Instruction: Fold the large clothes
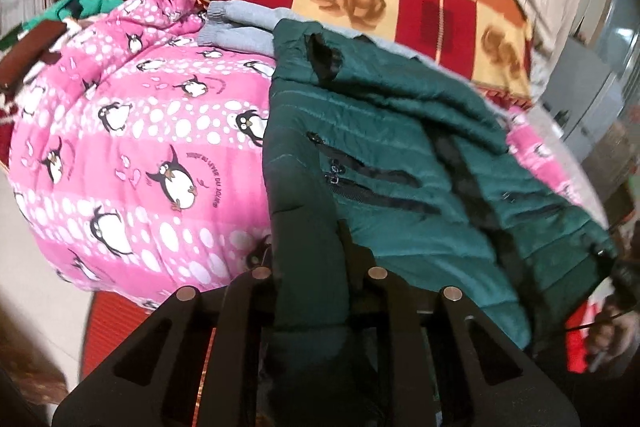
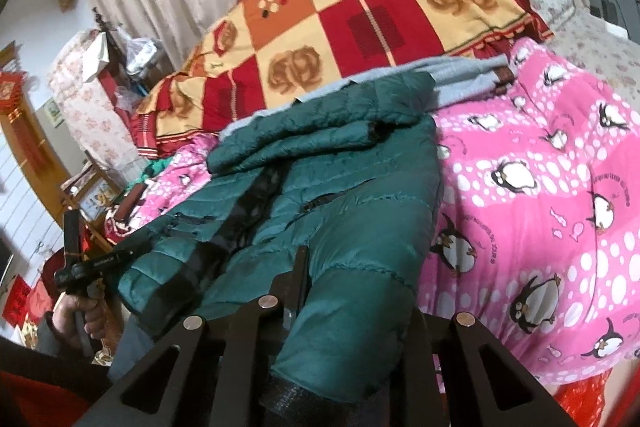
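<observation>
While lying on the pink penguin quilt [image 1: 132, 155], green puffer jacket [image 1: 400, 155] is getting folded | sleeve at 12 o'clock tucked | left gripper [image 1: 310, 267] and right gripper [image 2: 320, 291] are pinching jacket edges | bottom fold left.

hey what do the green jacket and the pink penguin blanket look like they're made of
Green jacket: looks like thin synthetic shell, nylon or polyester, with puffy fill, judging by its slight sheen and stitched quilt lines. Pink penguin blanket: printed matte woven cloth, probably cotton or polyester, over soft padding, since it bulges.

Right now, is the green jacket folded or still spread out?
Partly folded. One sleeve lies across the green jacket near the top; the left gripper and right gripper each clamp jacket fabric.
</observation>
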The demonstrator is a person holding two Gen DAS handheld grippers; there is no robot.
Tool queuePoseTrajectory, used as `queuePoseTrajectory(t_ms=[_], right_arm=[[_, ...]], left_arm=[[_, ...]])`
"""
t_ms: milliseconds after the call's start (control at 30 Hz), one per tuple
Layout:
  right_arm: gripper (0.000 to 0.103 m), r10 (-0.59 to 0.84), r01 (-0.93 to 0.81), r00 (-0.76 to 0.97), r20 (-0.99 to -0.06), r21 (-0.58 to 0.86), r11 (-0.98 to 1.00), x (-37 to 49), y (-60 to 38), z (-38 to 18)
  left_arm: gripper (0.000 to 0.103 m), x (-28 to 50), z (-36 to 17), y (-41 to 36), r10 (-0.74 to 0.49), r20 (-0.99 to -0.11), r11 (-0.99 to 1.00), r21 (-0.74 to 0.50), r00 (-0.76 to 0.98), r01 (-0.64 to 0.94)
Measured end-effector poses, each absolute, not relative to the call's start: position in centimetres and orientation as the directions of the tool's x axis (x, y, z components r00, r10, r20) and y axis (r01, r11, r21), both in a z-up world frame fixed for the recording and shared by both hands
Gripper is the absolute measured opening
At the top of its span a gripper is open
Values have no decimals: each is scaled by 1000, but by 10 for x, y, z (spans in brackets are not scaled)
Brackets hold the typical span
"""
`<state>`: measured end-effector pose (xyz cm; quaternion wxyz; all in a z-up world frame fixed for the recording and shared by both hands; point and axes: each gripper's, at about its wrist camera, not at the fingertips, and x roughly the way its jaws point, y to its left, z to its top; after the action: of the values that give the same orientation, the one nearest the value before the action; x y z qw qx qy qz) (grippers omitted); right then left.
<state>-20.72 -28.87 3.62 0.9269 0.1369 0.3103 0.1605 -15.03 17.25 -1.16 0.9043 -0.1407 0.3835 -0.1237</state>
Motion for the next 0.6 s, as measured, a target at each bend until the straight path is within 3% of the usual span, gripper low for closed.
queuePoseTrajectory(t_ms=[367,600], right_arm=[[15,475,-289,775,-416,436,852,-247,-300,62],[15,520,-371,786,-334,417,830,-280,-292,99]], left_arm=[[14,-191,18,192,-397,-606,893,-429,689,137],[14,-223,56,204,-436,-503,861,-475,747,182]])
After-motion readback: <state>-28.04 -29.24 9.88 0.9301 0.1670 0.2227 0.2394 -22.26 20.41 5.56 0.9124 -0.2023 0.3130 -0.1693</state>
